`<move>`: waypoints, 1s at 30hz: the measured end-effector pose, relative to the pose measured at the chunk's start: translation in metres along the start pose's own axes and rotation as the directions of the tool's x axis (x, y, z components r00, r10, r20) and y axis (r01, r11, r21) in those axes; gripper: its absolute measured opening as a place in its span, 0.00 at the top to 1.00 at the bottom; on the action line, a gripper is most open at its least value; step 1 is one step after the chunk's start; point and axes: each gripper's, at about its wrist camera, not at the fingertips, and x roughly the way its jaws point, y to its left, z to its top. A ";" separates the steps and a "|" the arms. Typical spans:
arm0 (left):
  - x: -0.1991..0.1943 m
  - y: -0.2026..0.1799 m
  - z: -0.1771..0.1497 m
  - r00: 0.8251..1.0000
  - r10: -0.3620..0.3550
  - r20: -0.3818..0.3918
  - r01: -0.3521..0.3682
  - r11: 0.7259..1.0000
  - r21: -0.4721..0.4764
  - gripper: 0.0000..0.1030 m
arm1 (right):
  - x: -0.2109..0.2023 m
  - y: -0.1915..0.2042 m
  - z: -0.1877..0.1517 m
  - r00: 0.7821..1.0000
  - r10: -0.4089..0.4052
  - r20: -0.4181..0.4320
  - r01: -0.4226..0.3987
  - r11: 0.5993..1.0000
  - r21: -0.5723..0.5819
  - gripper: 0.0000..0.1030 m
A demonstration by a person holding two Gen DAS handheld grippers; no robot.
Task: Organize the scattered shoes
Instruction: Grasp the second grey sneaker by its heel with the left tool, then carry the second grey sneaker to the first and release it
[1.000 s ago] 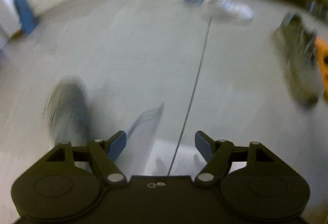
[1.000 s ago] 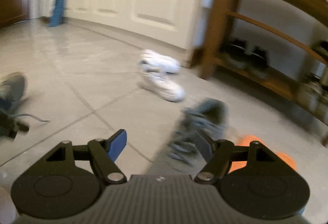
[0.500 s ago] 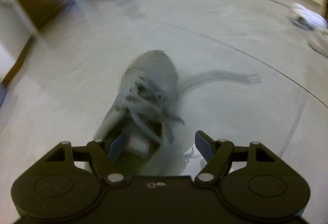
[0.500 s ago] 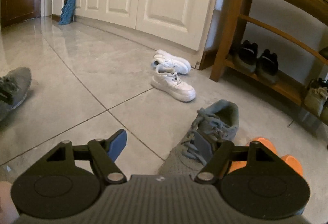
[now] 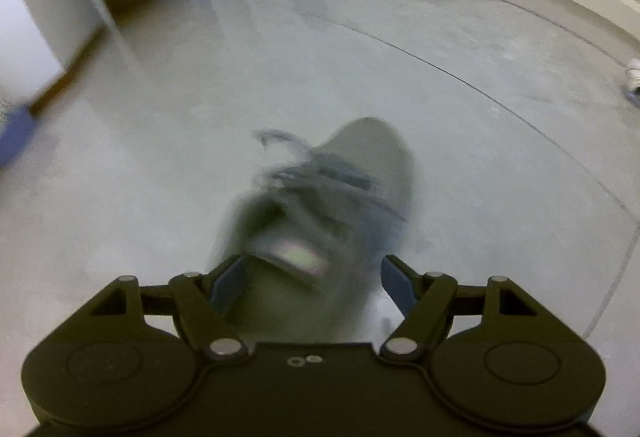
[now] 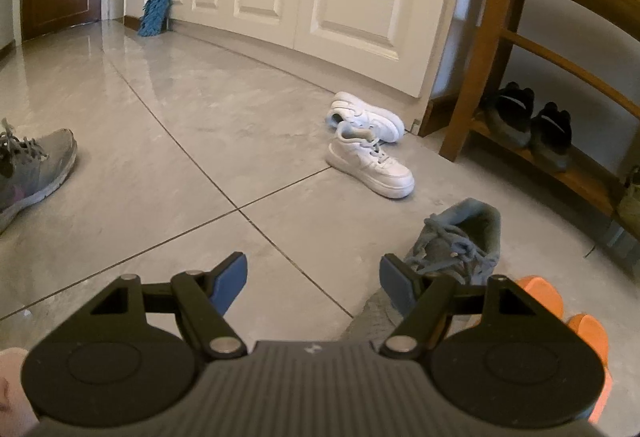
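Barely begun: left gripper (image 5: 312,277) fingers wide around a grey laced sneaker (image 5: 332,193); right gripper (image 6: 313,277) wide, empty; white sneakers (image 6: 370,153) lie ahead.

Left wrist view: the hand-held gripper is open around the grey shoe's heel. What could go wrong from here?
1. The grey shoe is blurred, so the aim of the left hand-held gripper is hard to judge; closing now might catch only the collar and slip.
2. Its loose laces trail to the side and could snag or drag when the shoe is lifted.
3. The matching shoe lies just beside the right hand-held gripper, which could nudge it.
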 end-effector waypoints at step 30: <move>-0.027 -0.127 0.021 0.786 -0.617 0.040 0.491 0.663 0.565 0.89 | -0.020 -0.036 -0.004 0.989 -0.148 0.013 0.145 0.980 0.138 0.26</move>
